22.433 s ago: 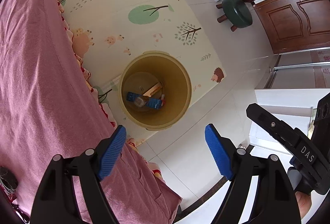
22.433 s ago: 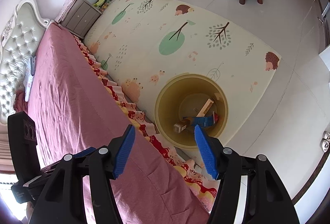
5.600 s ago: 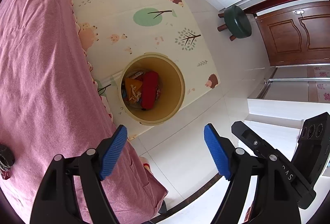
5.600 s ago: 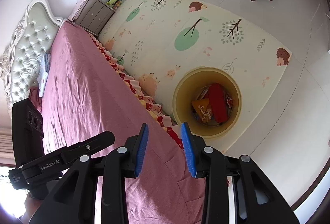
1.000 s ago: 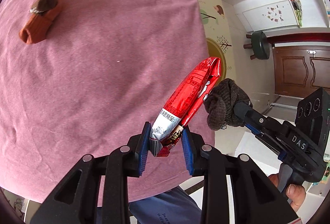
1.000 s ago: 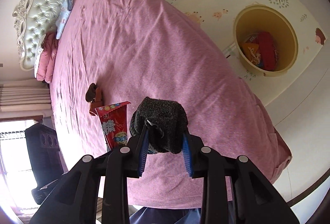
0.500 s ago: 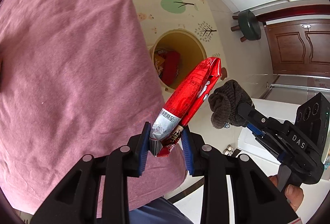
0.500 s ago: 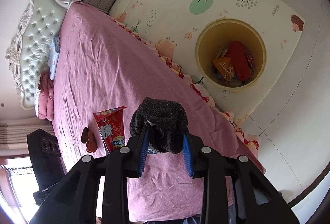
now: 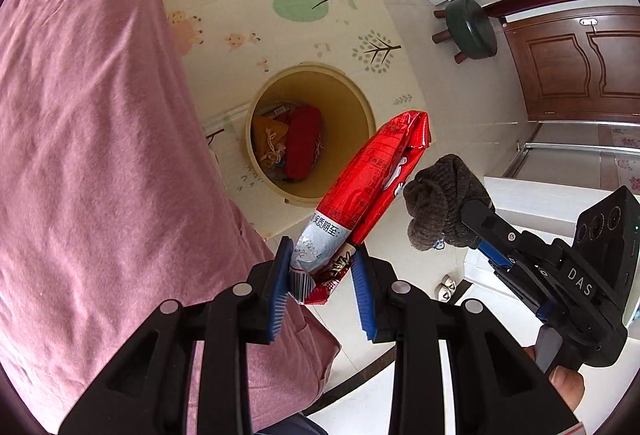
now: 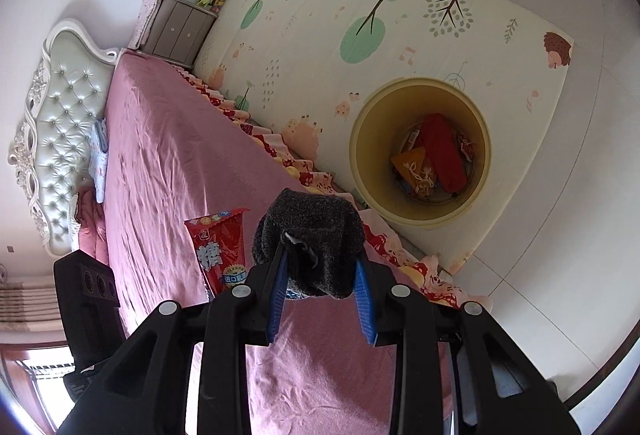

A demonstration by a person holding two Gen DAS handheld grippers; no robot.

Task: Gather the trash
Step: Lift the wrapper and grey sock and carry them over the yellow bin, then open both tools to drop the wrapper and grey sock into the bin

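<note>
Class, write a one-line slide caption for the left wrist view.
Left gripper holds a red snack packet above the yellow bin, beside the right gripper's grey sock.

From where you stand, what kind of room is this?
Most likely a bedroom at home: a bed under a pink sheet with a tufted headboard, a nightstand beside it, and a children's play mat on the floor.

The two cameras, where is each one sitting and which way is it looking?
Left wrist view: sits on the left hand-held gripper, looking down past the red snack bag at the yellow bin; the right hand-held gripper and a thumb show.
Right wrist view: sits on the right hand-held gripper, looking over the dark sock across the pink bed and play mat.
Both share the bin, bag and sock.
</note>
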